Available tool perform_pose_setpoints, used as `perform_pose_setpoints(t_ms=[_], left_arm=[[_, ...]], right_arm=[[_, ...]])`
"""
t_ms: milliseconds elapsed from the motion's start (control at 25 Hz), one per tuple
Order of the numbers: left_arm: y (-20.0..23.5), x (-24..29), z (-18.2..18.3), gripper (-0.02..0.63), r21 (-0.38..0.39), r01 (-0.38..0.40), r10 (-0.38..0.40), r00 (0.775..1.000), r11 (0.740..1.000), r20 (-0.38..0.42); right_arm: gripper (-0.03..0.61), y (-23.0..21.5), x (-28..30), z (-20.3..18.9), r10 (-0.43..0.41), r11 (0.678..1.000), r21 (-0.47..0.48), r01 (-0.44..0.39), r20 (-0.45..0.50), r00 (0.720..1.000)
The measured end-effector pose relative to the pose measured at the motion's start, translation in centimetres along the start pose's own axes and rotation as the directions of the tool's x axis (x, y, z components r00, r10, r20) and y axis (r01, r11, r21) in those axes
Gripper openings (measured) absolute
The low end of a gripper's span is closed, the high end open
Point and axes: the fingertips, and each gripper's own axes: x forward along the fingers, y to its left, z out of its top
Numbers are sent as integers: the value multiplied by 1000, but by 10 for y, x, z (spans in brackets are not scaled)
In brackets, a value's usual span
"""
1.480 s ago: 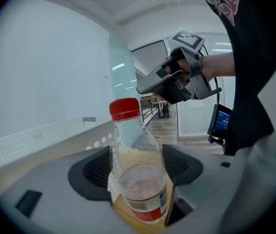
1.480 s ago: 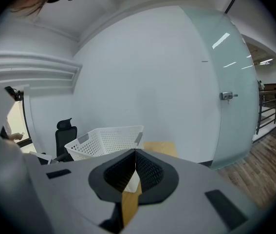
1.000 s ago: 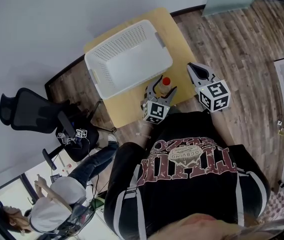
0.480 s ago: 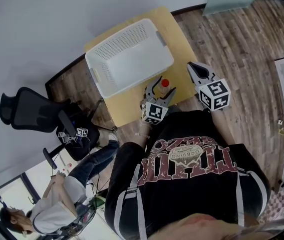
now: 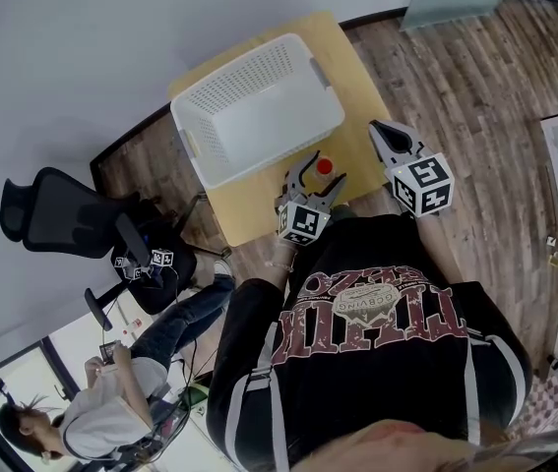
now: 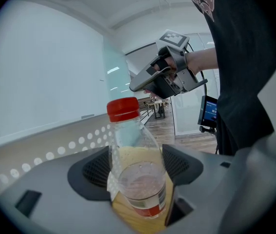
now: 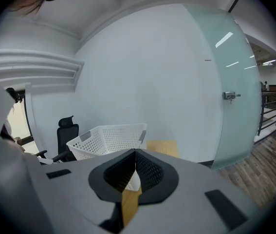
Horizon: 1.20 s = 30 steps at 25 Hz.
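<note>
From above, the left gripper point(image 5: 326, 171) is clenched on a clear bottle point(image 5: 324, 164) at the near edge of a small wooden worktop point(image 5: 349, 75). The bottle's red cap point(image 5: 324, 165) faces up, and a white perforated basket point(image 5: 242, 67) lies just beyond it, up and to the left. The right gripper point(image 5: 377, 131) hangs well apart on the bottle's right, near the worktop's right edge, so the left gripper is plainly the nearer of the two. An office chair point(image 5: 52, 214) stands on the wood floor point(image 5: 475, 57) to the left. In the left gripper view, the bottle point(image 6: 138, 165) fills the gap of the left gripper point(image 6: 138, 167), a ribbed pad pressed to each flank. Its long axis runs up and away from the camera, with the red cap point(image 6: 123, 110) at the far end and the round base turned toward the lens, so it appears to be held clear of the worktop, though that cannot be settled from here. The basket's dotted wall point(image 6: 55, 147) rises close behind on the left, and the right gripper point(image 6: 134, 87) shows higher up on the right, held in a hand and pointing toward the basket. In the right gripper view, the right gripper point(image 7: 135, 167) is closed tight, pad against pad with nothing between. Ahead of it stand the basket point(image 7: 108, 140) and a strip of bare worktop point(image 7: 162, 147), with the chair point(image 7: 65, 130) further left and a frosted glass door point(image 7: 235, 96) to the right. The bottle does not appear in this view.
</note>
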Motion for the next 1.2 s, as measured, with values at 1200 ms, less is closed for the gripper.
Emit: perform_pose_setpoints(t_ms=[1200], left_arm=[[-1, -32, 14, 368, -53, 12, -6, 995, 999, 100]], right_arm=[[17, 27, 2, -4, -34, 999, -10, 34, -23, 999]])
